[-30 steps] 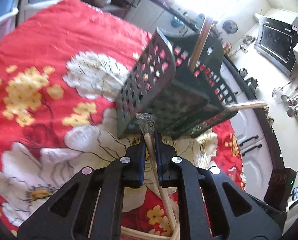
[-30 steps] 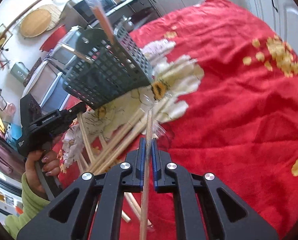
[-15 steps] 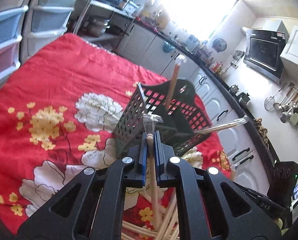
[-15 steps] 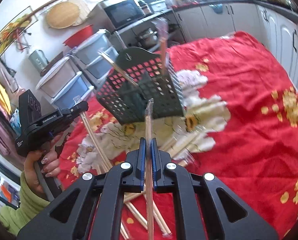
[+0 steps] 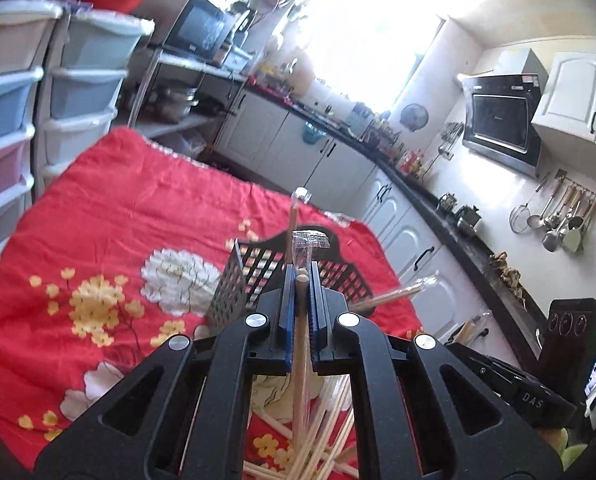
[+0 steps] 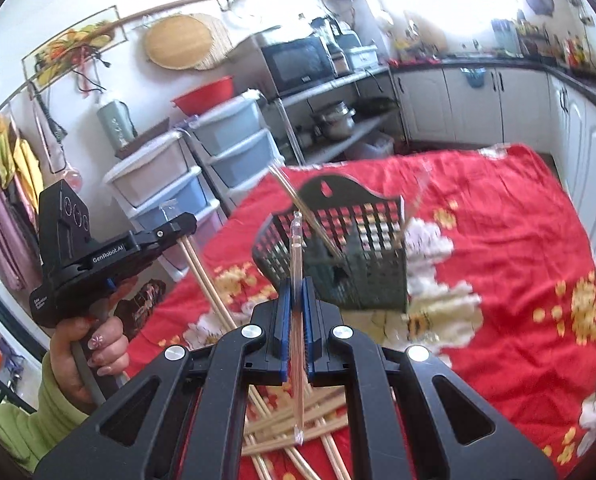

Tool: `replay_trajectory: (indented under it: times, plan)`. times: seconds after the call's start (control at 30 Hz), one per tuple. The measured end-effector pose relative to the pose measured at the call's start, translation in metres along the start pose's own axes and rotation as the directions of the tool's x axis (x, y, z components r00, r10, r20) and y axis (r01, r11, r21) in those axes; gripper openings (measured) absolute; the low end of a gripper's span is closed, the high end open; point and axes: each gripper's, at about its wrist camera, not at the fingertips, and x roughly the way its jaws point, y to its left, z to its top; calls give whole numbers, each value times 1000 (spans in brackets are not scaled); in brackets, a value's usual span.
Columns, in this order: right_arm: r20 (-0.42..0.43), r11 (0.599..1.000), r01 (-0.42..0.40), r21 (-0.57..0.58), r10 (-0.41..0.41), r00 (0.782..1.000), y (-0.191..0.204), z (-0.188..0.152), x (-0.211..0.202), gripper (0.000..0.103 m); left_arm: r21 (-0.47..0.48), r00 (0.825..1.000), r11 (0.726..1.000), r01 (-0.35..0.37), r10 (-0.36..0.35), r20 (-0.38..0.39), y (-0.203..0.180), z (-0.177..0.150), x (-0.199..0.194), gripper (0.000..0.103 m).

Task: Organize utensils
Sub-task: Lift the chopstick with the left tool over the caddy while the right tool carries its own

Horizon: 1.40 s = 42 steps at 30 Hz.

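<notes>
A black perforated basket [image 5: 254, 276] [image 6: 361, 264] stands on the red flowered cloth [image 5: 110, 248] [image 6: 505, 280] with wrapped chopsticks [image 5: 293, 220] sticking out of it. My left gripper [image 5: 301, 280] is shut on a wrapped pair of chopsticks [image 5: 299, 360], held above the cloth just short of the basket. My right gripper [image 6: 296, 292] is shut on another wrapped pair of chopsticks [image 6: 296, 328], also raised in front of the basket. The left gripper [image 6: 178, 226] shows at the left of the right wrist view, its pair [image 6: 210, 284] slanting down. Loose chopsticks [image 6: 282, 428] [image 5: 325, 436] lie piled on the cloth below both grippers.
Plastic drawer towers [image 5: 26, 120] [image 6: 186, 176] stand beyond the cloth's far-left edge. White kitchen cabinets with a dark counter [image 5: 417, 216] run along the right. A hand in a green sleeve [image 6: 82, 352] holds the left tool.
Both grippers have risen from the cloth with their chopstick pairs and tilted up. The basket now sits lower and farther in both views, with more of the kitchen showing.
</notes>
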Motion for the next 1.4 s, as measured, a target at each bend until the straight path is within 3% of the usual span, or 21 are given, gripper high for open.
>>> replay_trajectory:
  times: [0.6, 1.2, 1.4]
  plan:
    - [188, 995, -13, -102, 32, 982, 32, 63, -16, 6, 94, 985, 995, 17, -32, 167, -36, 60, -28, 3]
    - [414, 977, 62, -203, 28, 910, 45, 119, -34, 6, 140, 946, 988, -69, 20, 324, -55, 111, -41, 3]
    - [434, 977, 69, -200, 25, 901, 37, 124, -27, 6, 148, 935, 982, -116, 58, 349, -54, 115, -30, 3]
